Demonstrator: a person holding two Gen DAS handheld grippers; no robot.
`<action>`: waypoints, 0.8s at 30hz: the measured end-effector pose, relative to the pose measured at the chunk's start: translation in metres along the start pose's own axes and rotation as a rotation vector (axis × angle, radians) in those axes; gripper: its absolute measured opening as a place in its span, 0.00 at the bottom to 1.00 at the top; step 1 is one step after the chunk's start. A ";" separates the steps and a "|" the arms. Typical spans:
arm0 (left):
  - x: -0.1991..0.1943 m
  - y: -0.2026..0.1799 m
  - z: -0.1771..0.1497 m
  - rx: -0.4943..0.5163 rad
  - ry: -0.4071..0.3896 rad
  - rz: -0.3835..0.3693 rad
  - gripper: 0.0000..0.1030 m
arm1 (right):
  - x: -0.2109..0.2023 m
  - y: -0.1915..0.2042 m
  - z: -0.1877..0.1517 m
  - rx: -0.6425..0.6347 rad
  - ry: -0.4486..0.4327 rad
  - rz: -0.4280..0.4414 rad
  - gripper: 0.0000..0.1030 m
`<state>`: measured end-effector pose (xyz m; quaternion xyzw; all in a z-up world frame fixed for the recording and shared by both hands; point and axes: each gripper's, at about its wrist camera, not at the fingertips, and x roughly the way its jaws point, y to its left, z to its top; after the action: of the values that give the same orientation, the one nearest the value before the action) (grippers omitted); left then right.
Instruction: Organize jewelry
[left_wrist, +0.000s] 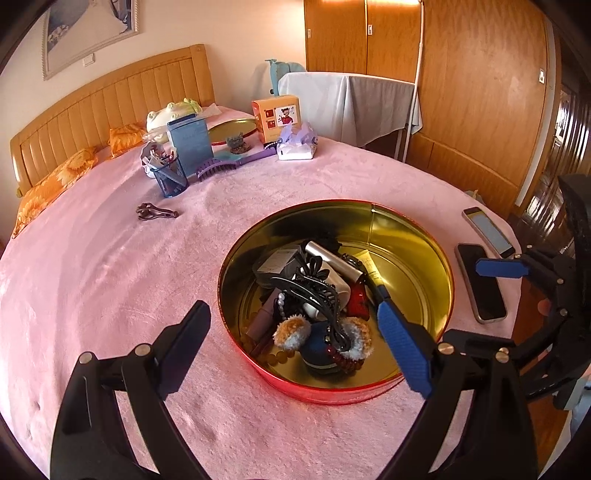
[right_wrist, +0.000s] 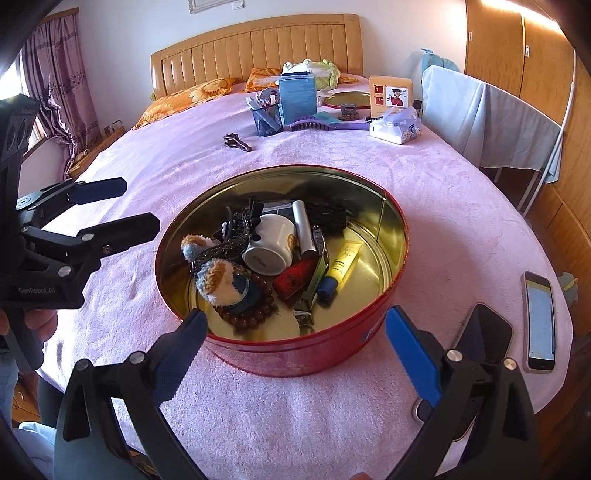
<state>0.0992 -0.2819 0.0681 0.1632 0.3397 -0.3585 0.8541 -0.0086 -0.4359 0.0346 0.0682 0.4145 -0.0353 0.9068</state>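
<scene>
One round red tin (right_wrist: 295, 354) with a gold inside sat on the pink blanket (right_wrist: 443, 206) of the bed. In it lay one black hair claw (left_wrist: 314, 291), one white cup (right_wrist: 271, 242) on its side, one silver tube (right_wrist: 304, 229), one yellow tube with a blue cap (right_wrist: 340, 267), one string of dark brown beads (right_wrist: 251, 312), one red pouch (right_wrist: 295, 277) and one plush toy (right_wrist: 218, 275) with fluffy brown-and-blue parts. Two phones lay to the right of the tin: a dark one (left_wrist: 482, 282) nearer it and a lit one (right_wrist: 540, 321) further out. One brown hair clip (right_wrist: 236, 142) lay alone on the blanket, well beyond the tin. One tin lid (right_wrist: 349, 99), one mesh pen cup (right_wrist: 267, 118), one blue box (right_wrist: 297, 96), one orange box (right_wrist: 389, 94), one purple comb (right_wrist: 325, 125) and one tissue pack (right_wrist: 397, 127) stood near the headboard.

Only the right wrist view showed the curtain (right_wrist: 55, 92) and the yellow tube whole; only the left wrist view showed the framed picture (left_wrist: 88, 33) on the wall.

The left gripper (left_wrist: 295, 350) hung over the tin's near rim, its fingers spread wide and empty: one outside the wall, the other inside by the plush toy. The right gripper (right_wrist: 295, 350) was also wide apart and empty, its fingers astride the tin's near wall, not touching it.
</scene>
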 end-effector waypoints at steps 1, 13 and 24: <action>0.000 0.001 0.000 -0.004 0.000 0.004 0.87 | 0.000 0.001 -0.001 0.001 0.000 0.001 0.95; 0.004 0.015 -0.009 -0.050 0.029 0.019 0.87 | 0.002 0.006 -0.004 0.001 0.000 0.017 0.95; 0.001 0.020 -0.015 -0.042 0.025 0.089 0.87 | -0.003 0.009 0.002 0.050 -0.056 -0.012 0.95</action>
<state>0.1073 -0.2610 0.0574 0.1646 0.3502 -0.3107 0.8682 -0.0082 -0.4270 0.0387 0.0875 0.3883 -0.0528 0.9159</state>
